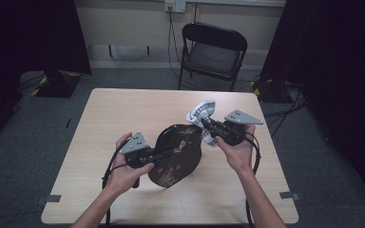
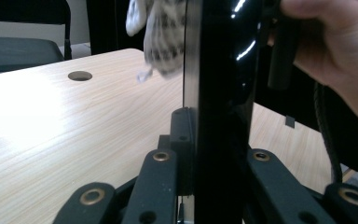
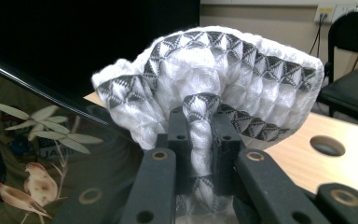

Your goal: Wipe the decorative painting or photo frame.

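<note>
Right gripper view: the right gripper [image 3: 199, 140] is standing closed on a bunched white cloth [image 3: 223, 74] with a grey triangle pattern, its two black jaws pinching a twisted fold while the rest of the cloth is billowing above them, touching the glossy face of the black tray [image 3: 51, 154] painted with leaves and birds. Left gripper view: the left gripper [image 2: 214, 140] is clamping the rim of the tray [image 2: 223, 70], seen edge-on as a dark upright band between the closed jaws, with the cloth [image 2: 161, 32] hanging beyond its far edge. High view: the left gripper [image 1: 159, 154] is holding the tray [image 1: 178, 154] tilted above the middle of the wooden table [image 1: 123, 109], and the right gripper [image 1: 209, 127] is bringing the cloth [image 1: 200, 111] against the tray's upper far edge; each person's hand is wrapping a gripper body, and a black folding chair [image 1: 213, 52] is standing beyond the table. Judged from this arrangement, the step in hand is wiping the tray's decorated face with the cloth while the other gripper steadies it. The next move is probably calling for a sweep of the cloth down across the lacquered face under light, even pressure, with the left grip staying firm so the rim is not slipping or twisting.
</note>
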